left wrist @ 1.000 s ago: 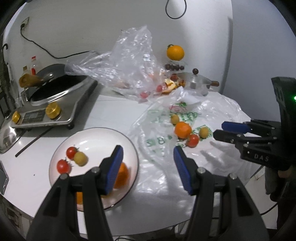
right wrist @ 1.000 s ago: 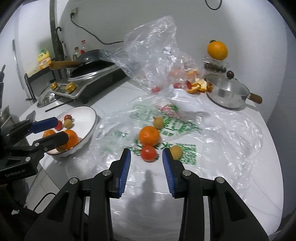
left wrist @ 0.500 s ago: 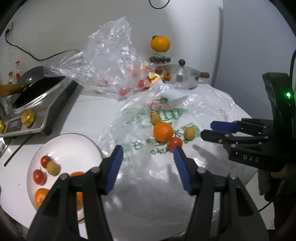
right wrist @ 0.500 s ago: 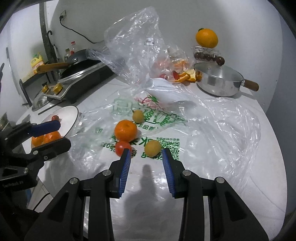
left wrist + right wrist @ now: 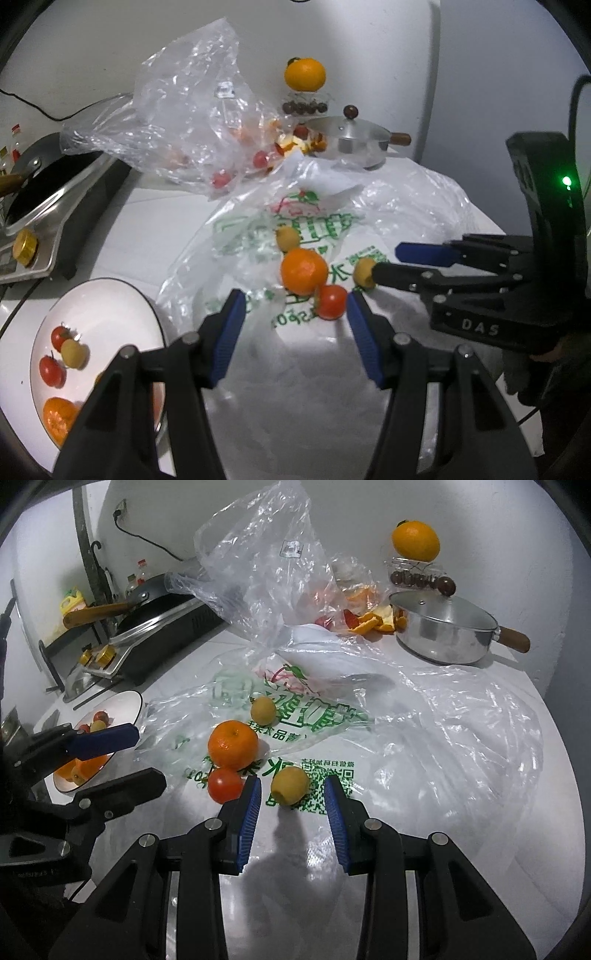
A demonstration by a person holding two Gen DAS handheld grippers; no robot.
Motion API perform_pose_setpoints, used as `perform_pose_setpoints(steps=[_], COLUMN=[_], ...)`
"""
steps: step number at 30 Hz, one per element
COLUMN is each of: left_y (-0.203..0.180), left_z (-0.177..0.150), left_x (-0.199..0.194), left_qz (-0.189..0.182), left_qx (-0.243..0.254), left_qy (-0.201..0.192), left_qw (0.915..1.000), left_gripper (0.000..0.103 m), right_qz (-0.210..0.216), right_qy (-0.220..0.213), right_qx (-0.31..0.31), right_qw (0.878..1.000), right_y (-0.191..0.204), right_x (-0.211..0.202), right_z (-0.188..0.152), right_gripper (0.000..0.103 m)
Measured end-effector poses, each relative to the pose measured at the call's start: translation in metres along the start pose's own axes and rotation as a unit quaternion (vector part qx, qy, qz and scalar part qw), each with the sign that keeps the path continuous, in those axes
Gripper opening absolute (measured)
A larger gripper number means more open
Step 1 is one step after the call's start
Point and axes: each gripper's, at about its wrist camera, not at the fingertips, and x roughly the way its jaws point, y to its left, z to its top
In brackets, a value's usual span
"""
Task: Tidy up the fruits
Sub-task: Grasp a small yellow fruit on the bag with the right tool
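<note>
Both of my claws hang low over the printed plastic bag point(image 5: 321, 716) spread flat on the white table point(image 5: 155, 229). My right gripper point(image 5: 293, 797) has its blue pads a small way apart with the yellow fruit point(image 5: 290, 785) lying between the tips; a gap shows on each side of it, so nothing is gripped. My left gripper point(image 5: 291, 306) stands wider, its pads well apart and empty, with the red tomato point(image 5: 331, 301) just inside its right-hand pad; from this angle I cannot tell whether the pad touches it.

On the bag the tomato rests against the orange mandarin point(image 5: 303, 271), and a second small yellow fruit point(image 5: 287, 238) lies just behind the mandarin. To my left sits the white plate point(image 5: 122, 299), with two small tomatoes, a yellow fruit and orange pieces on it.

Farther back a crumpled clear bag point(image 5: 258, 572) stands up with red fruit dimly visible through it, and peel lies beside it. At the rear right is a steel pot point(image 5: 443, 627) with a glass lid and a wooden handle, and behind it an orange point(image 5: 416, 541) sits on top of a clear container of dark round things. At the rear left a dark pan point(image 5: 155, 594) rests on a cooker point(image 5: 162, 635).
</note>
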Motion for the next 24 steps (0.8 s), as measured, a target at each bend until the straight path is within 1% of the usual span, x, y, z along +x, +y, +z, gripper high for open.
perform_pose_setpoints(steps=[8, 12, 14, 15, 18, 24], left_y=[0.003, 0.000, -0.004, -0.006, -0.014, -0.027], left_z=[0.001, 0.002, 0.002, 0.002, 0.001, 0.005], left_x=[0.012, 0.016, 0.016, 0.017, 0.018, 0.017], left_qz=[-0.001, -0.005, -0.008, -0.010, -0.014, -0.017], left_qx=[-0.004, -0.001, 0.005, 0.007, 0.018, 0.039], left_qy=[0.010, 0.014, 0.015, 0.015, 0.017, 0.014], left_qw=[0.9999, 0.9999, 0.9998, 0.9998, 0.9996, 0.9990], left_gripper=[0.058, 0.058, 0.058, 0.058, 0.058, 0.058], right_qz=[0.010, 0.008, 0.008, 0.008, 0.008, 0.003], right_qy=[0.017, 0.031, 0.036, 0.038, 0.036, 0.010], right_qx=[-0.005, -0.002, 0.001, 0.001, -0.005, -0.007], right_qw=[1.000, 0.999, 0.999, 0.999, 0.999, 1.000], right_y=[0.003, 0.002, 0.001, 0.000, 0.001, -0.004], right_x=[0.017, 0.027, 0.030, 0.031, 0.030, 0.014], right_z=[0.008, 0.007, 0.005, 0.005, 0.004, 0.002], right_gripper=[0.038, 0.037, 0.036, 0.033, 0.028, 0.028])
